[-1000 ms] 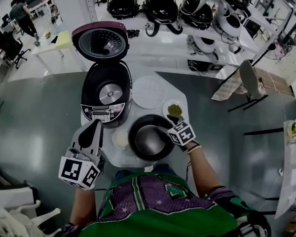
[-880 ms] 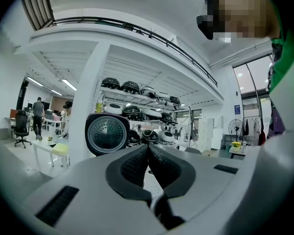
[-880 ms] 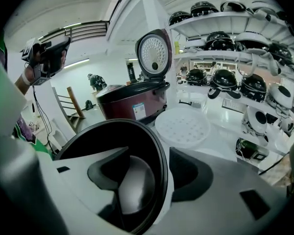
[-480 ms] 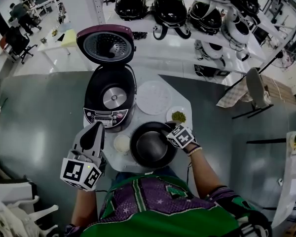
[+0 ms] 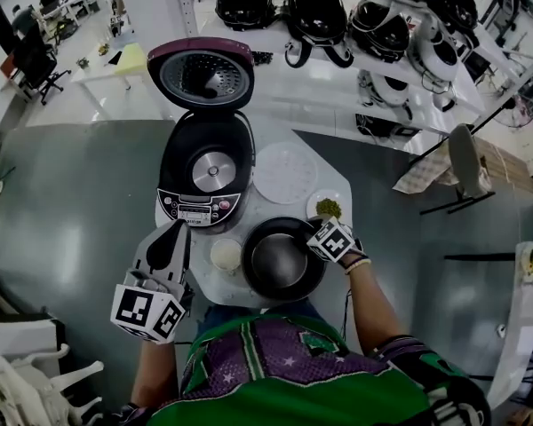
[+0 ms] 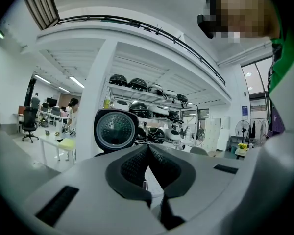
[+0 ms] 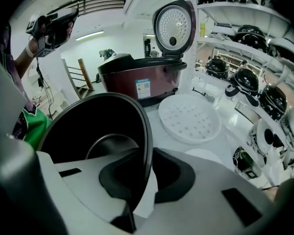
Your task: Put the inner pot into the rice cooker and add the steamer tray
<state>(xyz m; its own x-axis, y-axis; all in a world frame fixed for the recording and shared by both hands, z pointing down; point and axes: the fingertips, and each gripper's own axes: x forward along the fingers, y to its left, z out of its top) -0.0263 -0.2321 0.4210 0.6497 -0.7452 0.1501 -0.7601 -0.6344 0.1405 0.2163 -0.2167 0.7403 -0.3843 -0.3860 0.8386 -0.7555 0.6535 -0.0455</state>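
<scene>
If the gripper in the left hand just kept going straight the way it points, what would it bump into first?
Most likely the rice cooker: the shut left gripper aims at its front panel, with the open lid rising behind. Depth is hard to judge, though.

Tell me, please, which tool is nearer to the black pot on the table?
Right. The right tool sits at the right rim of the pot, its jaws just closed onto that rim. The left tool, shut and empty, hangs left of the pot, beyond the small bowl.
</scene>
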